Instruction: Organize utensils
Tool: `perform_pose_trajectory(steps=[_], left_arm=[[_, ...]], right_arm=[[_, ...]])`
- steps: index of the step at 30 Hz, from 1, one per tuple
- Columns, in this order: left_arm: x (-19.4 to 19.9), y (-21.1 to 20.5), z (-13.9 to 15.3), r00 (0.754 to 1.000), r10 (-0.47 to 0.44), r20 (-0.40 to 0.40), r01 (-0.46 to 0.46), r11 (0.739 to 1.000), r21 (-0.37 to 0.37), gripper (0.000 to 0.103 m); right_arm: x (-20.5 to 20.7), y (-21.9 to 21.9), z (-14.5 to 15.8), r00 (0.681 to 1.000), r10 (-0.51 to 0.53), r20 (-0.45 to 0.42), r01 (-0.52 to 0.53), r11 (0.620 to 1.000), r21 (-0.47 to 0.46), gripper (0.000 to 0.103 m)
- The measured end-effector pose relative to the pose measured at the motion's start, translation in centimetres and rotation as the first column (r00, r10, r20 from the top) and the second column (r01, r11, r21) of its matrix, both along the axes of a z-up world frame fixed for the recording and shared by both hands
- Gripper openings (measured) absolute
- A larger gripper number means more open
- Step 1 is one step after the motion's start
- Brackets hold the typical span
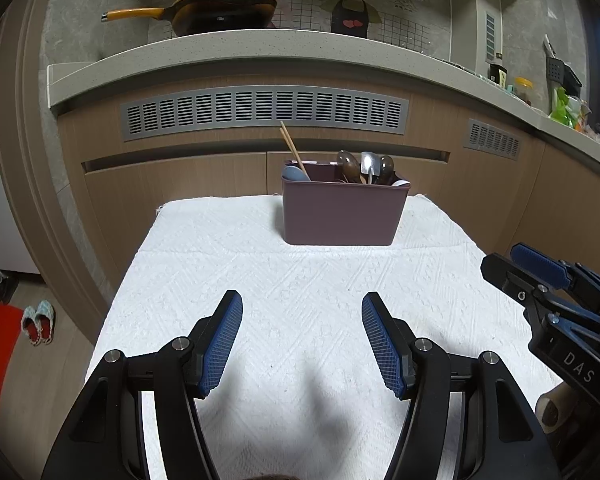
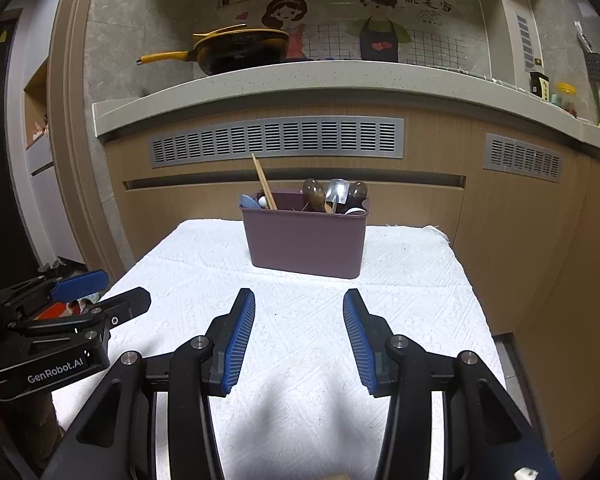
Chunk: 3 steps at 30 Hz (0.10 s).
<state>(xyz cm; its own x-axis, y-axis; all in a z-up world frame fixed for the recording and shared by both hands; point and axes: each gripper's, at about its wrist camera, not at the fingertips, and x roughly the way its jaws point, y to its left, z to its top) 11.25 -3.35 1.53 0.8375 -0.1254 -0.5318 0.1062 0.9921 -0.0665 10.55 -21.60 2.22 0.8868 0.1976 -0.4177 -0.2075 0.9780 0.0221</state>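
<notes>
A purple utensil bin (image 1: 342, 212) stands at the far end of a table covered by a white cloth (image 1: 292, 280). It also shows in the right wrist view (image 2: 306, 236). Chopsticks (image 1: 294, 150) lean in its left compartment beside a blue spoon (image 1: 294, 174). Dark wooden spoons (image 1: 348, 166) and a metal spoon (image 1: 368, 164) stand in its right part. My left gripper (image 1: 302, 300) is open and empty above the near cloth. My right gripper (image 2: 299, 298) is open and empty, beside it on the right.
A counter (image 1: 260, 46) behind the table holds a yellow-handled pan (image 1: 220, 12). Bottles and bags (image 1: 560, 100) sit on the counter at the right. Wooden cabinets with vents (image 1: 264, 114) stand behind the table. Slippers (image 1: 38, 322) and a red mat lie on the floor at the left.
</notes>
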Motion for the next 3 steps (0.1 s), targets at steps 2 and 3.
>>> perform_pose_trajectory(steps=[2,3], left_arm=[[-0.11,0.02,-0.05,1.0,0.008,0.006,-0.008,1.0,0.002,0.063],[-0.05,0.09,-0.09,1.0,0.006,0.005,-0.006,1.0,0.001,0.063]], right_arm=[[0.11,-0.05,0.03,1.0,-0.005,-0.004,0.005,1.0,0.005,0.045],[0.14,-0.03,0.05,1.0,-0.008,-0.005,0.008,1.0,0.007,0.045]])
